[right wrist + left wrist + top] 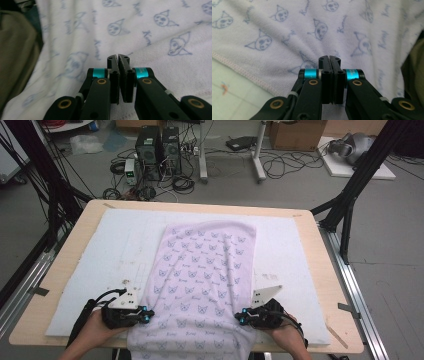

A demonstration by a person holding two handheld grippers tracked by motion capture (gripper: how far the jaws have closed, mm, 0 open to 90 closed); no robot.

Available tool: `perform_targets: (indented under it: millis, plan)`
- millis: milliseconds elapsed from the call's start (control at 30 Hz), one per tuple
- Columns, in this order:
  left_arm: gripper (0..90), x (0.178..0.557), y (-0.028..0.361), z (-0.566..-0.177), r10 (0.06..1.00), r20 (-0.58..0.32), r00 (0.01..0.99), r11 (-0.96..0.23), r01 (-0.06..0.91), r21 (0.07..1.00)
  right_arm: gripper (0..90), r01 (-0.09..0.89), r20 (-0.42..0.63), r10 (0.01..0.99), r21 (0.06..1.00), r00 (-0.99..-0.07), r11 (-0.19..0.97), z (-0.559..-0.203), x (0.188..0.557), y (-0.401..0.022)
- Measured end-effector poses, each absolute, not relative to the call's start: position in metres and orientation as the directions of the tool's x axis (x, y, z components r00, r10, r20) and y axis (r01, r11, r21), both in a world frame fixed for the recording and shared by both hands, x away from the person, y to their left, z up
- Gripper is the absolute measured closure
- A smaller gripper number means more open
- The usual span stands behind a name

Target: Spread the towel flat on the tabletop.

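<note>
Both sets of tongs sit at the near end of the towel [202,285], 1 at each side hem: the left tongs [146,314] on its left edge and the right tongs [243,316] on its right edge, each pointing inward across the cloth toward the other. In the left gripper view the left tongs [329,58] are clenched, the 2 black jaws pressed together with the towel [317,32] bunching into small creases just at their tips, so they appear to be pinching the fabric. In the right gripper view the right tongs [117,57] are likewise clenched on the towel [150,30], close to its stitched hem. Beyond the tongs, the towel's long axis runs straight away from the person, from the near edge of the worktop [320,250], where it hangs slightly over, to a rounded far end well short of the worktop's far edge. It lies on a white foam pad [110,250]. Judged from this, the far end lies dead ahead of both hands, equally distant from each, so lifting and carrying the near end forward would fold it along that axis.
</note>
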State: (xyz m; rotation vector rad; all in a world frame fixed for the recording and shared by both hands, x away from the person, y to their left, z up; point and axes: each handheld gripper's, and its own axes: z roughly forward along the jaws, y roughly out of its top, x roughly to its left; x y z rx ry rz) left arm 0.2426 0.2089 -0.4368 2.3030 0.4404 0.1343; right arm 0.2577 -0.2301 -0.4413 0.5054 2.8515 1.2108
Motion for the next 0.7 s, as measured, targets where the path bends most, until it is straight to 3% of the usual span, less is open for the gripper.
perform_targets:
  millis: [133,200,233,333,400,500,533,567,600,633,700]
  plan:
    - [85.2,0.216,0.219,-0.431,0.297,-0.059,0.953,-0.632,0.242,0.736,86.6,0.243,0.156,0.191,0.741,-0.969,0.626,-0.429,0.234,-0.238]
    - [66.1,0.216,0.220,-0.428,0.314,-0.047,0.948,-0.621,0.243,0.745,82.9,0.246,0.145,0.210,0.748,-0.967,0.617,-0.426,0.233,-0.240]
    - [63.3,0.226,0.220,-0.425,0.345,-0.039,0.938,-0.606,0.254,0.754,73.5,0.265,0.123,0.263,0.744,-0.957,0.613,-0.424,0.240,-0.242]
    - [59.0,0.240,0.217,-0.426,0.386,-0.033,0.922,-0.591,0.274,0.758,70.6,0.286,0.119,0.299,0.736,-0.947,0.614,-0.427,0.251,-0.242]
    - [60.8,0.250,0.212,-0.430,0.392,-0.039,0.919,-0.598,0.287,0.748,68.7,0.299,0.121,0.315,0.730,-0.941,0.614,-0.432,0.259,-0.239]
    - [75.5,0.255,0.202,-0.441,0.374,-0.028,0.927,-0.622,0.273,0.734,72.9,0.294,0.103,0.315,0.701,-0.944,0.650,-0.441,0.264,-0.229]
    - [85.6,0.255,0.202,-0.441,0.374,-0.028,0.927,-0.622,0.273,0.734,72.9,0.294,0.103,0.315,0.701,-0.944,0.650,-0.441,0.264,-0.229]
    - [87.6,0.253,0.202,-0.440,0.375,-0.032,0.927,-0.621,0.276,0.734,80.8,0.304,0.105,0.329,0.703,-0.938,0.643,-0.442,0.265,-0.230]
    - [88.2,0.253,0.202,-0.440,0.375,-0.032,0.927,-0.621,0.276,0.734,80.8,0.304,0.105,0.329,0.703,-0.938,0.643,-0.442,0.265,-0.230]
    - [88.4,0.248,0.205,-0.440,0.374,-0.030,0.927,-0.626,0.276,0.729,87.8,0.294,0.114,0.306,0.706,-0.945,0.645,-0.443,0.264,-0.230]
    - [88.7,0.239,0.209,-0.438,0.354,-0.039,0.934,-0.636,0.271,0.723,88.7,0.289,0.133,0.279,0.703,-0.951,0.650,-0.442,0.262,-0.231]
